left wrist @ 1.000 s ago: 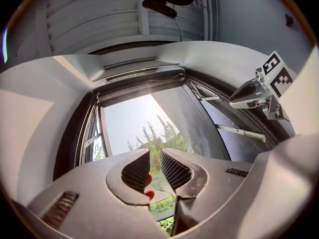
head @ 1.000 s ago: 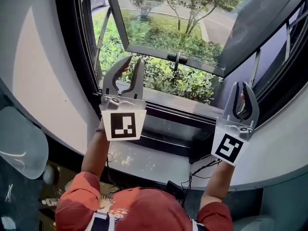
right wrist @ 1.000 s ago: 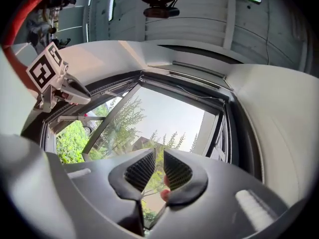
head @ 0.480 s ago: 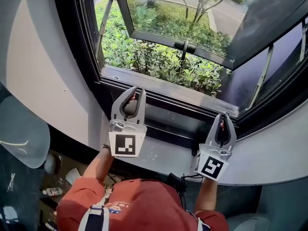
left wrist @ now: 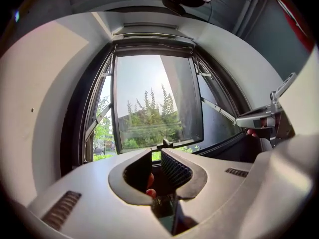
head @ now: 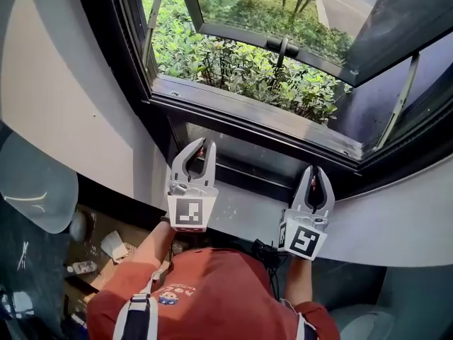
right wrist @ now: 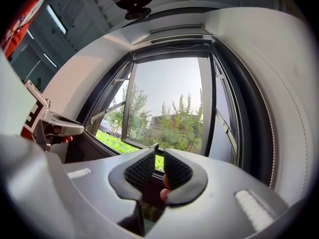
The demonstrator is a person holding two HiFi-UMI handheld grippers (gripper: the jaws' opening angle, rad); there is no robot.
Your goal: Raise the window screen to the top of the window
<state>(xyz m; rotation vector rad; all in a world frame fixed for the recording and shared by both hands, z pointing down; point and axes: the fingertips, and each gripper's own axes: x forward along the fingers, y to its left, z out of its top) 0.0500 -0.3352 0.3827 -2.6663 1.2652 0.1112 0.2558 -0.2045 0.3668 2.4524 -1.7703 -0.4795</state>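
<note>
Grippers had dropped to the window sill (head: pixel 244 106) — left gripper (head: pixel 202 147) and right gripper (head: pixel 317 172) narrow, empty — nothing lifted yet.

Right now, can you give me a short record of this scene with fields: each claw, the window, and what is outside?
left claw: low, in front of the bottom of the window frame; jaws a little apart, nothing between them
right claw: to the right of it, also at the bottom of the frame; jaws a little apart, empty
window pane: swung open outward, handle on its lower edge
outside: green bushes
ledge: pale, beneath both claws
person: red shirt, seen from above
</note>
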